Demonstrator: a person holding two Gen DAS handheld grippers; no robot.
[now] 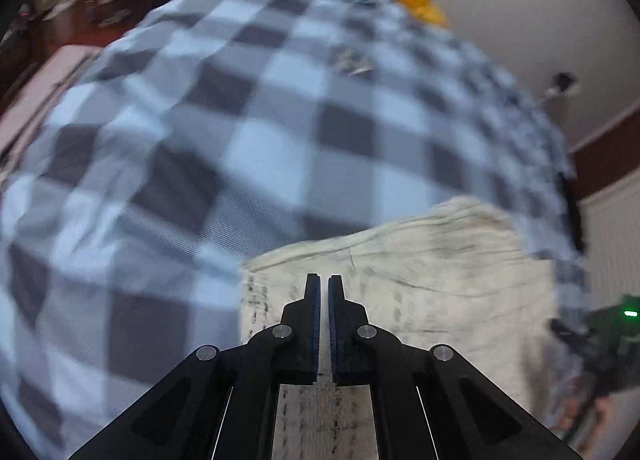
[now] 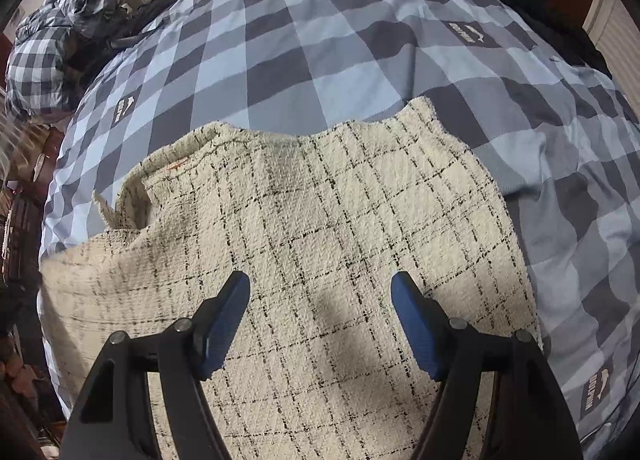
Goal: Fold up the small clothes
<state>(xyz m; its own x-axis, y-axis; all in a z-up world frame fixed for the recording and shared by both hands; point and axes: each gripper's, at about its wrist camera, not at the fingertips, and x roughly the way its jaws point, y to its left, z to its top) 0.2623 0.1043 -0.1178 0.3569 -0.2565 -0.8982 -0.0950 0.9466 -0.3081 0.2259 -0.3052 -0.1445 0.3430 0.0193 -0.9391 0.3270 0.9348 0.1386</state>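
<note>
A cream tweed garment (image 2: 320,228) with thin black checks lies rumpled on the checked bedspread (image 2: 360,60), under the open right gripper (image 2: 320,300) and the closed, empty-looking left gripper (image 1: 324,292).

Rough, nubbly cream bouclé garment (image 2: 320,228) with thin black check lines, matt and loopy, directly beneath the right gripper (image 2: 320,292). Smooth woven checked duvet cover (image 2: 360,40) in blue and grey beyond the fingertips, faint twill ribbing, soft matt sheen. Matt black plastic gripper arms, bright metal pivot pins, ribbed blue rubbery pads (image 2: 416,324). Same black plastic and blue pads on the left gripper (image 1: 324,280).
</note>
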